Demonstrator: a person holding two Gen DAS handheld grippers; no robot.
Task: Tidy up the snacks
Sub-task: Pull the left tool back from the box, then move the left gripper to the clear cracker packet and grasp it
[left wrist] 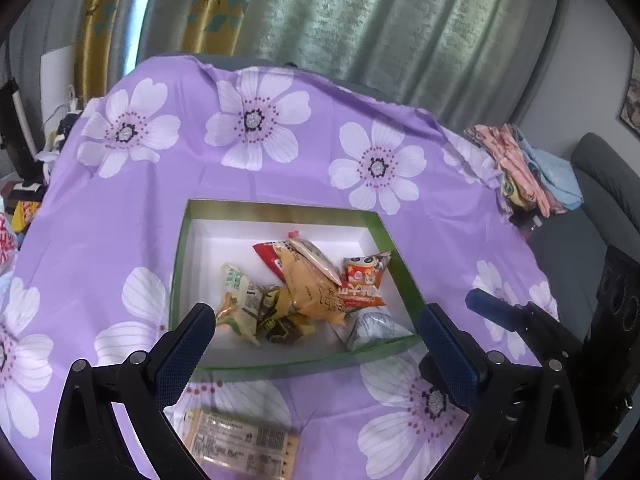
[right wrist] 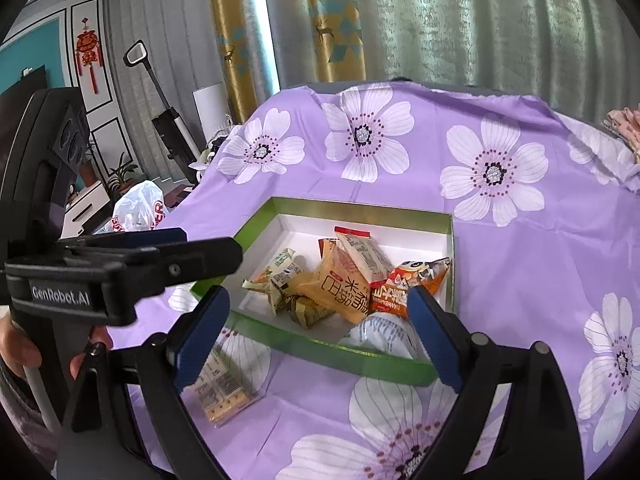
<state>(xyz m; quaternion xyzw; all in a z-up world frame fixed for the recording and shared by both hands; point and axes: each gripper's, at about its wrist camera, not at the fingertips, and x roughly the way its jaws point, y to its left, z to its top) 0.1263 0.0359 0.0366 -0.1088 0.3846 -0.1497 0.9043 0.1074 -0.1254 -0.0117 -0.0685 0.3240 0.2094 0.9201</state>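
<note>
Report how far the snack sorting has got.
Done: several snack packets, among them an orange packet and a tan one, lie piled in the green box. In hand: nothing; the left claw and right claw are both open and empty above the box's near edge. Left: one flat yellow packet lies on the purple flowered cloth, outside the box.

**Both grippers wide, nothing held**

Left gripper [left wrist: 316, 344] angled downward, jaws spread, pads bare. Right gripper [right wrist: 316, 332] alongside it, tilted the same way, jaws apart and empty. A hand [right wrist: 24, 344] wraps the left gripper's handle, fingers curled.
</note>
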